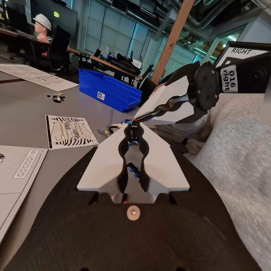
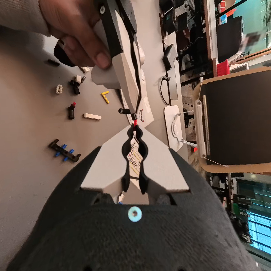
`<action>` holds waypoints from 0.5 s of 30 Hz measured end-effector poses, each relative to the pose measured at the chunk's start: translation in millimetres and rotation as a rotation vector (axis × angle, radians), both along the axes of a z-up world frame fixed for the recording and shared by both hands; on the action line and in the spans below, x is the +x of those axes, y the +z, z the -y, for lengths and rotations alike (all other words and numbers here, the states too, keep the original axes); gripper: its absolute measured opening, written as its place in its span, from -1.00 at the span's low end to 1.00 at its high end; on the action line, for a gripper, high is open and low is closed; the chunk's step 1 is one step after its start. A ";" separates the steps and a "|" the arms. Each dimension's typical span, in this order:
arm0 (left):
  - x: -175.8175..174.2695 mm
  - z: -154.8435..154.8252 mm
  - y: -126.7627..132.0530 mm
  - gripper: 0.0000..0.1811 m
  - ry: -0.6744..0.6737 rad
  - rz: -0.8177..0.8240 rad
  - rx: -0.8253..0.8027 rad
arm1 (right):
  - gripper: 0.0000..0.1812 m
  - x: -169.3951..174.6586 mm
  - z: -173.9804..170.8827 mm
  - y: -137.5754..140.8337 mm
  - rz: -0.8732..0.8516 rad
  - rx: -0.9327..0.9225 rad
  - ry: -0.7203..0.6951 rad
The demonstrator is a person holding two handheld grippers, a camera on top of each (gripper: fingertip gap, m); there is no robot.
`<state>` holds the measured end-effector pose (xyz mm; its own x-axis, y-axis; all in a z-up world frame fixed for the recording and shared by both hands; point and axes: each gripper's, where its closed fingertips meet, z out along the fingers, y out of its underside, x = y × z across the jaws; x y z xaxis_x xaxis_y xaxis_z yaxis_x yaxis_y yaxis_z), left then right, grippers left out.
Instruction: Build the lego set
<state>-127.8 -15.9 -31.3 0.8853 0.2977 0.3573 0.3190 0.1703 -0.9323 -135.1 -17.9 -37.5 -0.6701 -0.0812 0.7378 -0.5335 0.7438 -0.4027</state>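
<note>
My left gripper is shut on a small black lego piece and holds it above the grey table. My right gripper is shut on a short red pin. The pin's free end meets the end of the black piece. In the right wrist view the left gripper comes down from above, held by a hand. In the left wrist view the right gripper comes in from the right, its tips touching the red pin.
Loose parts lie on the table: a black beam with blue pins, a white beam, yellow pieces, a black piece with a red pin. A partly built model, a zebra sticker sheet, an instruction booklet and a blue bin stand beyond. Less than 4 cm separates the two grippers' tips.
</note>
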 end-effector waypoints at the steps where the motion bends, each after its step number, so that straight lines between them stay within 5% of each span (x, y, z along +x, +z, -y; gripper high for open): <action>1: 0.1 -0.1 0.0 -0.93 0.000 -0.002 -0.001 | -0.99 0.1 0.0 0.0 0.007 0.002 0.004; 15: 10.0 -1.5 7.5 -0.95 -0.050 -0.034 0.030 | -0.99 11.3 1.4 1.2 -0.170 0.087 0.148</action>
<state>-117.8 -14.3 -23.8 0.9105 0.2424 0.3350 0.2964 0.1825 -0.9375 -123.8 -19.3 -36.3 -0.5129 -0.2375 0.8250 -0.6940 0.6803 -0.2357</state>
